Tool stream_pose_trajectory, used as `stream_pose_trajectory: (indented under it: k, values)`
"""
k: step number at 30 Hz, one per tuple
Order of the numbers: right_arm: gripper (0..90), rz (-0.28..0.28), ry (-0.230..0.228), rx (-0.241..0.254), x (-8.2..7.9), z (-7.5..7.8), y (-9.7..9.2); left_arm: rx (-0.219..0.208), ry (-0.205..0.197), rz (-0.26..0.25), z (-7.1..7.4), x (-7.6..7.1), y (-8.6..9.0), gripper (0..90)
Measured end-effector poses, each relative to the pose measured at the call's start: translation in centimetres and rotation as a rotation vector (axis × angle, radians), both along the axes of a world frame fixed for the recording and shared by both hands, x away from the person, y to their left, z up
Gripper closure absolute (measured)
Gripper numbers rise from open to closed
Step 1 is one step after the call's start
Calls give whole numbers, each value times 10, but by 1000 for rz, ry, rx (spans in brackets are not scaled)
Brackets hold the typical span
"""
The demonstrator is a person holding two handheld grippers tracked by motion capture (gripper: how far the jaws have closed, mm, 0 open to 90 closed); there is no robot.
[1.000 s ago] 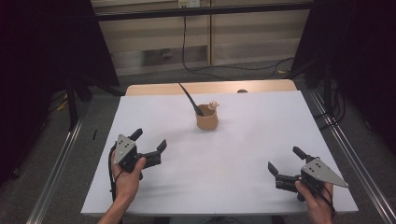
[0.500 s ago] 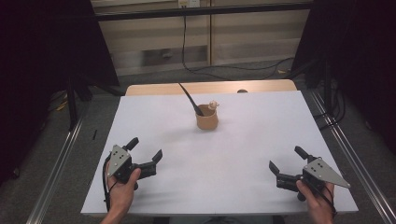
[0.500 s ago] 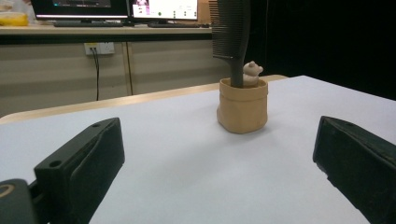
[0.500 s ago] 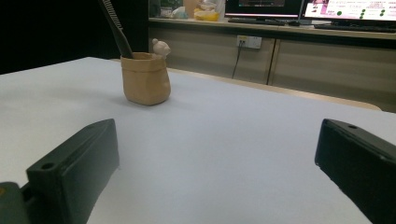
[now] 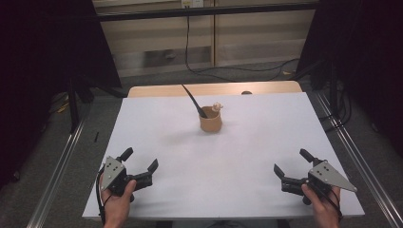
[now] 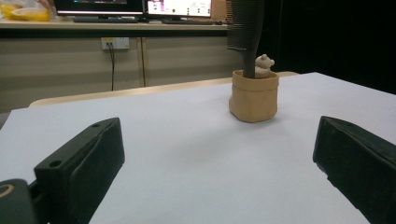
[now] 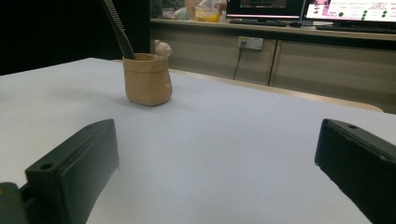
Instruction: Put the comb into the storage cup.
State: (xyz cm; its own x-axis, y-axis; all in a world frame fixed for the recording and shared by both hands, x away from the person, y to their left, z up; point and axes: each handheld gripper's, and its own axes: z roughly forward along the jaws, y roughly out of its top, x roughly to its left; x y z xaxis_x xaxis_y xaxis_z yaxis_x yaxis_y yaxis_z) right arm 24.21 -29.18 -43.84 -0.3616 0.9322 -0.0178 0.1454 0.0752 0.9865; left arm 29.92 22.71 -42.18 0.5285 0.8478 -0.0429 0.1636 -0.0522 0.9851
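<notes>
At the left, the person's left gripper [image 5: 140, 167] sat low over the near-left corner of the wide white rectangular table [image 5: 256, 156], held in a hand [image 5: 116, 199] that came in from the bottom edge, its two black jaws spread wide with nothing between them. The gripper lay just inside the table's left edge and near its front edge, beyond which a metal rail [image 5: 62, 171] ran along the grey floor. In the left gripper view the jaws framed a bare stretch of white surface leading to the small tan holder shaped like a paper bag [image 6: 253, 95].

Toward the middle, that holder [image 5: 210, 120] stood upright on the far half of the table, well apart from both grippers and short of the back edge, where a strip of light wooden tabletop [image 5: 214, 89] showed. A black comb [image 5: 192, 99] leaned out of it toward the far left, and a small pale bear figure [image 5: 217, 106] sat at its rim. Open white surface surrounded the holder on every side.

At the right, the right gripper [image 5: 292, 167] rested near the front-right corner, its jaws likewise parted and empty, its grey three-cornered plate pointing toward the right edge. In the right gripper view the holder [image 7: 147, 79] stood off to the far left across bare table.
</notes>
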Motion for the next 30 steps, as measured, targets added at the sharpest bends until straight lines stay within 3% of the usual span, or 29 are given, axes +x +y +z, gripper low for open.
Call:
stream_pose_trajectory:
  k: [8, 14, 22, 30]
  values:
    - [0, -4, 2, 2, 0, 0, 0, 4, 7, 8, -2, -7, 5, 22]
    - [0, -5, 3, 2, -1, 0, -1, 40, 11, 21, -7, -12, 10, 22]
    - [0, 2, 7, -6, -1, -1, 0, 42, 9, 45, -11, -13, 16, 21]
    - [0, 8, 7, -4, 2, -2, 1, -4, 15, 74, -9, -10, 21, 21]
